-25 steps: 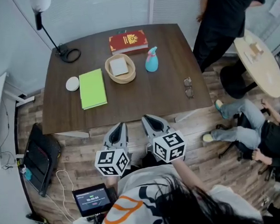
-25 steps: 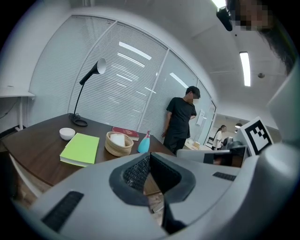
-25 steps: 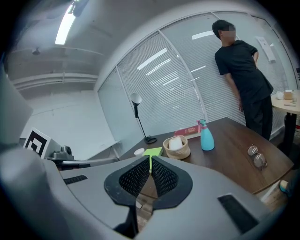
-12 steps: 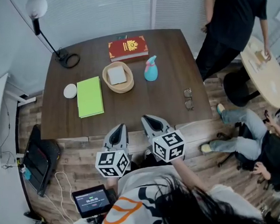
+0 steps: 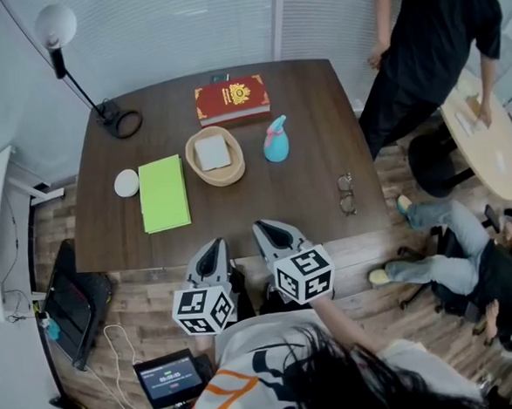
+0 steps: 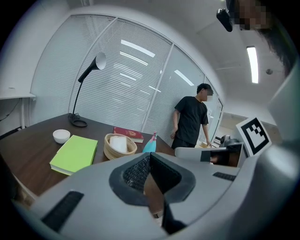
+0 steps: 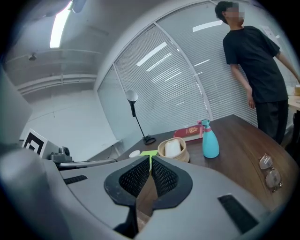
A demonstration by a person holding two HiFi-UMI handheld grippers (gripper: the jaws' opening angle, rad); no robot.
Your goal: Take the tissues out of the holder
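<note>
1. Here, in the head view, a dark table (image 5: 307, 187) fills the middle. Both tools hang off its near edge at 6 o'clock, over the plank floor (image 5: 140, 295). The left tool (image 5: 213, 246) has the right tool (image 5: 266, 227) just beside it at 3 o'clock, and neither touches anything on the table.
2. The holder (image 5: 232, 169), a round woven one, stands near the table's middle, at 12 o'clock from the tools and well apart from them. The tissues (image 5: 212, 150) lie inside it as a flat white stack.
3. Around the holder are a red book (image 5: 231, 99) at 12 o'clock by the far edge, a blue spray bottle (image 5: 276, 141) just beside it at 3 o'clock, and a green notebook (image 5: 164, 192) at 8 o'clock. A white bowl (image 5: 126, 182) sits at 9 o'clock, a lamp (image 5: 55, 25) at the 10 o'clock corner, and glasses (image 5: 347, 193) at 4 o'clock.
4. A person in black (image 5: 420, 48) stands at the table's 2 o'clock corner beside a round table (image 5: 483, 140), and a seated person (image 5: 469, 254) is at 4 o'clock.
5. In the left gripper view, that tool's jaws meet at the tips with nothing between them. The holder with its tissues stands at 11 o'clock from the tips, on the table.
6. In the right gripper view, that tool's jaws are likewise pressed together and empty. The holder, tissues inside, shows at 1 o'clock just above the tips, with the spray bottle further right at 2 o'clock.
</note>
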